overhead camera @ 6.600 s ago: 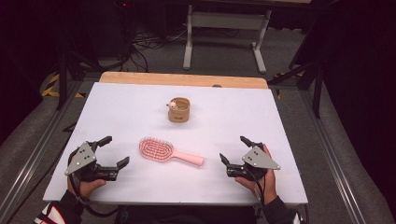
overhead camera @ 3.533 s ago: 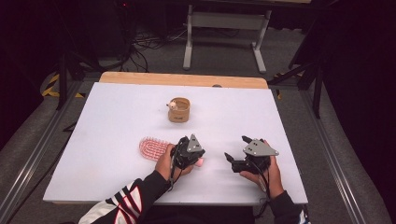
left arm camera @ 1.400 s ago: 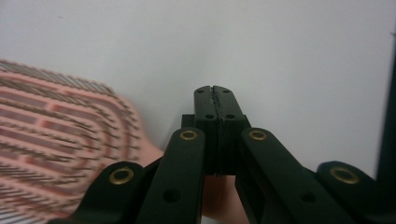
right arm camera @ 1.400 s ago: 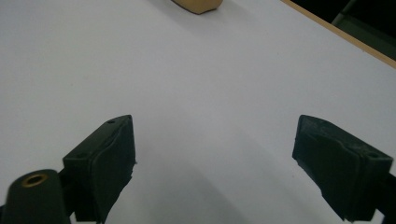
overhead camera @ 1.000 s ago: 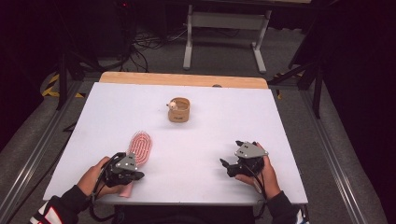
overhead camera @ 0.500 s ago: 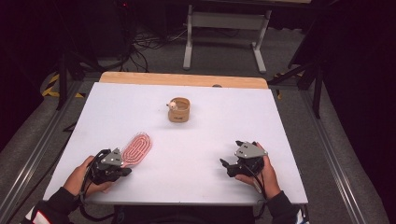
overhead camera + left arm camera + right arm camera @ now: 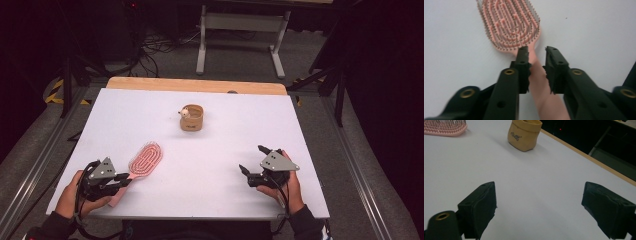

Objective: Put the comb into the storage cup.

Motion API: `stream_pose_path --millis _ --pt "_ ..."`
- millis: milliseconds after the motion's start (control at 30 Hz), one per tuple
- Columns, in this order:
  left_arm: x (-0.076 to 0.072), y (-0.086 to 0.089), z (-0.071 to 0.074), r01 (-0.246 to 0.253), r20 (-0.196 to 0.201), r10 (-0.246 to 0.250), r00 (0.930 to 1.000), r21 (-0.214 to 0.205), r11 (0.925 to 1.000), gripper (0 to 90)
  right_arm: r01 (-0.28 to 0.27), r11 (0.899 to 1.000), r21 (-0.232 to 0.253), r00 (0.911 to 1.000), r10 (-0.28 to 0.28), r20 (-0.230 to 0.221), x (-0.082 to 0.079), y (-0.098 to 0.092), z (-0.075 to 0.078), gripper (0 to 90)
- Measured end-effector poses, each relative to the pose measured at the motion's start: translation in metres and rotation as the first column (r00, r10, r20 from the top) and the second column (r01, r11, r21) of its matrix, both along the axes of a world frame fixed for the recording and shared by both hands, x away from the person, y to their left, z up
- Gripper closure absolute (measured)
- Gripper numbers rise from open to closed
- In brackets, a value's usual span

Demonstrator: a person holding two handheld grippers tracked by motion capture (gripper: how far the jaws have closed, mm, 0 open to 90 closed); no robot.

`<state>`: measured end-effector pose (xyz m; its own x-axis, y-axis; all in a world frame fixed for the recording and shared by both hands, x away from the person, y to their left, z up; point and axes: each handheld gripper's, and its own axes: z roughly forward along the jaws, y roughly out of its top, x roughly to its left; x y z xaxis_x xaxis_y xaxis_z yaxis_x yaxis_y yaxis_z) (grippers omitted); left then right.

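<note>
- The pink brush [image 7: 142,162] has moved: it used to lie in the middle of the counter [image 7: 215,165] with its handle pointing to my right, and now it sits near the front left corner with its head pointing up and away from me.
- My left tool [image 7: 114,183] came along with it to the left side. Its jaws have just been opening, and the brush handle is between them.
- The counter is big and white. The brush lies flat on it, bristles up.
- The brush is long. It runs from the handle end by my left hand [image 7: 75,192], up and a bit to the right, to the wide bristle head.
- In the left gripper view, the handle [image 7: 544,87] runs straight up the gap of my left tool [image 7: 536,53]. One jaw touches its side; the other has a small gap. So the hold looks let go, I think.
- My left tool is right at the brush. My right tool [image 7: 252,162] is well apart from it, across the counter.
- My right tool [image 7: 539,202] is wide and holds nothing.
- A small tan pouch [image 7: 191,117] stands farther back, near the middle, apart from both tools.
- To leave the brush there, I think my left tool should pull straight back along the handle.
</note>
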<state>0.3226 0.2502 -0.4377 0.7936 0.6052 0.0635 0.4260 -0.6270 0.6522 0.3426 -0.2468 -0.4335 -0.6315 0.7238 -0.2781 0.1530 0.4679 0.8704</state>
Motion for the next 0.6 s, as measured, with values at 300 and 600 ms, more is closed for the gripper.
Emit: stream_pose_path --millis 300,600 --pt "0.002 0.004 -0.003 -0.147 -0.021 0.147 0.9889 0.008 0.9891 32.0 0.009 1.000 0.005 0.9999 -0.009 0.007 -0.002 -0.004 0.000 13.2" --pt "0.016 -0.004 -0.017 -0.238 -0.113 0.242 0.9637 0.049 0.9700 12.3 0.012 1.000 -0.014 0.9999 -0.012 -0.007 0.000 -0.002 -0.003 13.1"
